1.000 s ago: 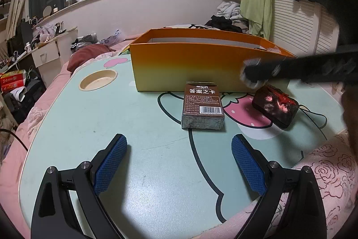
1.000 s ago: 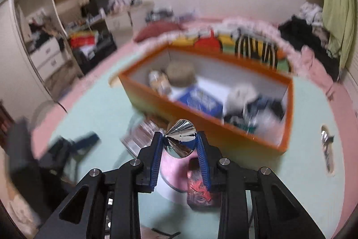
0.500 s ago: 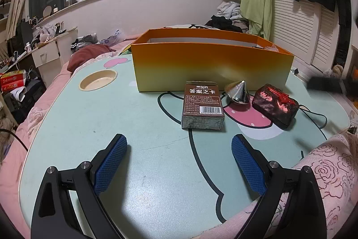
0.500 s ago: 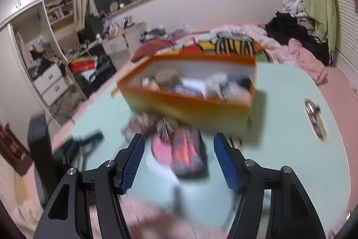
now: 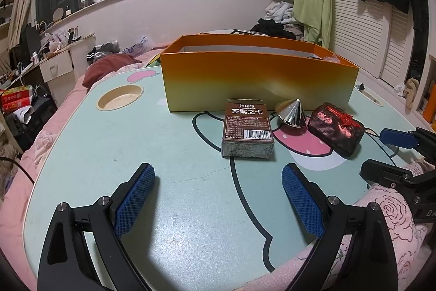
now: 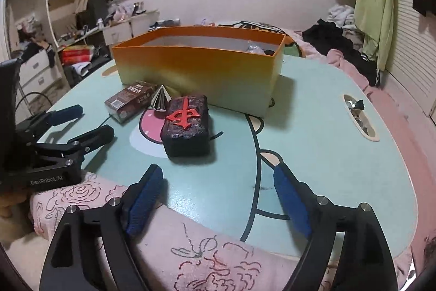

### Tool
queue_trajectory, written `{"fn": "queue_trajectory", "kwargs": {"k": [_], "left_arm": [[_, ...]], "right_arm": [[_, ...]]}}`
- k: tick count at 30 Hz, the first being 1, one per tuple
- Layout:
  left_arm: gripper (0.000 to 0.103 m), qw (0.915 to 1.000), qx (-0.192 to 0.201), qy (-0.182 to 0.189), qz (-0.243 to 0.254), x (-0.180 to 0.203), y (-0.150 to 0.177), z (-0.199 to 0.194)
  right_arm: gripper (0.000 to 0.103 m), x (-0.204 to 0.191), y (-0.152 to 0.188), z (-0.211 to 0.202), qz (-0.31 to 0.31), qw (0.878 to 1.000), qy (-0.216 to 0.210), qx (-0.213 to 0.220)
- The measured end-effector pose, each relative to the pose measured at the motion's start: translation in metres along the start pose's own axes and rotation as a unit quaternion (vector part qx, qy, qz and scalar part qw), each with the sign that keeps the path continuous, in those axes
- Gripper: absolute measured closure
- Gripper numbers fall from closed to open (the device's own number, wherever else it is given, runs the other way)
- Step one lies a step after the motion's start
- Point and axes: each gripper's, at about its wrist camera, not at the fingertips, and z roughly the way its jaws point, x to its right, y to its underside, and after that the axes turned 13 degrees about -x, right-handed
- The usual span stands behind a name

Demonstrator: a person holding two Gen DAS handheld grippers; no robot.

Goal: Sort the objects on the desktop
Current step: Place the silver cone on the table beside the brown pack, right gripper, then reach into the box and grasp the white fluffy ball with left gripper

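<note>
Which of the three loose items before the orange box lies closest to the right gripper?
The dark block with the red emblem; the silver cone and brown card box sit farther away.

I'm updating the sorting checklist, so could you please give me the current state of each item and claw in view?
Orange box: open-topped, some items inside.
Brown card box: lying flat, outside the box.
Silver cone: on the table, point up, released.
Black block: flat on the table.
Left claw: open, empty.
Right claw: just opened, empty.

Warm dim indoor light from overhead, dark windows. Strong fisheye bending, black vignette corners. Both views sharp. Glare on silver cone (image 5: 292, 113); soft shadow right of orange box (image 6: 201, 67).
</note>
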Motion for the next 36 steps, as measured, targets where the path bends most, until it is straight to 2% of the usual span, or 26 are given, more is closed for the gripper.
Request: {"fn": "queue_trajectory", "kwargs": {"k": [4,7,8,9,11,12,15,17,20,23,27,31,32,33,36], "left_arm": [[0.009,0.9999,-0.002,0.012,-0.001,-0.004,-0.002,-0.003],[0.02,0.9995,0.008,0.031,0.0,-0.007,-0.007,-0.016],[0.027,0.9992,0.013,0.038,0.002,-0.008,-0.014,-0.024],[0.032,0.9985,0.022,0.049,0.003,-0.008,-0.023,-0.034],[0.033,0.9962,0.03,0.081,0.012,-0.004,-0.045,-0.051],[0.033,0.9933,0.012,0.112,0.025,0.001,-0.063,-0.054],[0.033,0.9846,-0.034,0.168,0.032,0.018,-0.112,-0.044],[0.033,0.9829,-0.072,0.166,0.034,0.034,-0.145,-0.023],[0.049,0.978,-0.155,0.136,0.033,0.06,-0.187,0.033],[0.06,0.9665,-0.234,0.1,0.035,0.079,-0.204,0.092],[0.061,0.9618,-0.259,0.084,0.033,0.091,-0.207,0.125],[0.073,0.9583,-0.263,0.104,0.039,0.092,-0.204,0.125],[0.086,0.9588,-0.261,0.101,0.048,0.093,-0.203,0.124],[0.094,0.9591,-0.261,0.096,0.054,0.093,-0.202,0.123],[0.095,0.9623,-0.248,0.095,0.058,0.088,-0.201,0.12]], "right_arm": [[0.018,0.0,0.0,0.001,0.0,1.0,0.0,0.0],[0.018,0.0,0.002,0.0,0.001,1.0,-0.001,0.001],[0.018,0.0,0.002,0.0,0.001,1.0,-0.002,0.001],[0.017,0.001,0.001,-0.001,0.001,1.0,-0.002,0.002],[0.017,0.0,0.001,-0.001,0.001,1.0,-0.002,0.001],[0.017,0.0,0.001,-0.001,0.001,1.0,-0.002,0.001],[0.017,0.001,0.001,-0.001,0.002,1.0,-0.002,0.002],[0.017,0.001,0.002,-0.001,0.002,1.0,-0.003,0.002],[0.017,0.002,0.002,-0.001,0.002,1.0,-0.002,0.002],[0.017,0.002,0.002,-0.002,0.002,1.0,-0.003,0.003],[0.017,0.002,0.002,-0.002,0.002,1.0,-0.004,0.004],[0.016,0.002,0.002,-0.002,0.002,1.0,-0.004,0.003],[0.016,0.003,0.002,-0.002,0.002,1.0,-0.004,0.003],[0.016,0.003,0.002,-0.002,0.002,1.0,-0.004,0.003],[0.016,0.003,0.002,-0.002,0.002,1.0,-0.004,0.003]]}}
